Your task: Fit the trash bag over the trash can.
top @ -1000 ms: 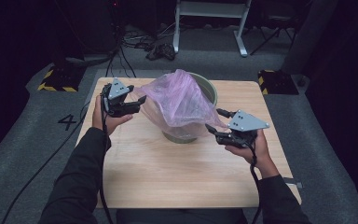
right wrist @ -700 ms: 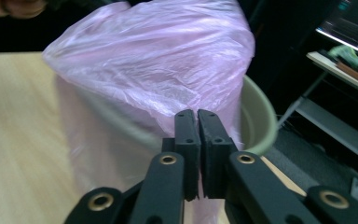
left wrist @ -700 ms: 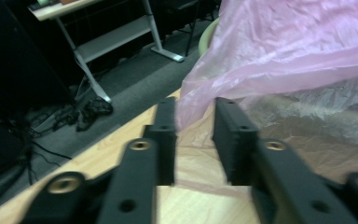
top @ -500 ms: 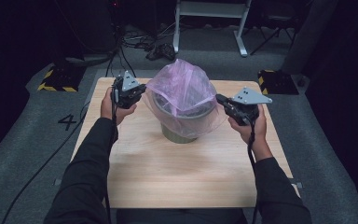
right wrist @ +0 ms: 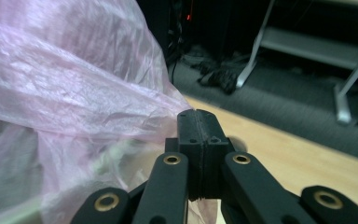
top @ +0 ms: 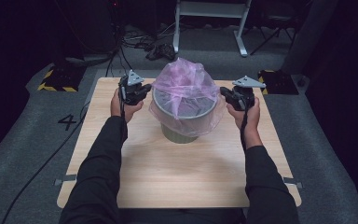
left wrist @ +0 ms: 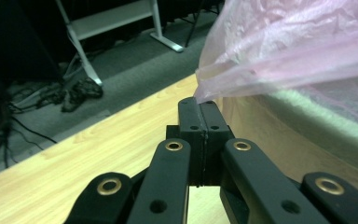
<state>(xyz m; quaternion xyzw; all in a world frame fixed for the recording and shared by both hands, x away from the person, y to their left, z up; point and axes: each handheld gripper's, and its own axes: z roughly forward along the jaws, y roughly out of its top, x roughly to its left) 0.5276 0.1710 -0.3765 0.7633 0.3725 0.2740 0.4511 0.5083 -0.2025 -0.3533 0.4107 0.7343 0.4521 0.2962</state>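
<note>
On the wooden table (top: 182,177), toward its far edge at the middle, stands a grey bin (top: 182,122) with a pink bag (top: 182,84) being stretched over its rim. Next, the edges likely need pulling down. The left gripper (top: 144,90) and right gripper (top: 223,92), level at either side, each pinch the plastic, jaws clamped

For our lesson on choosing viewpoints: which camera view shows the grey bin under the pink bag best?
The high view: the grey bin shows from rim to base on the table, draped by the pink bag. The left gripper view catches part of its rim and side; the right gripper view gives blurred glimpses through the plastic.
</note>
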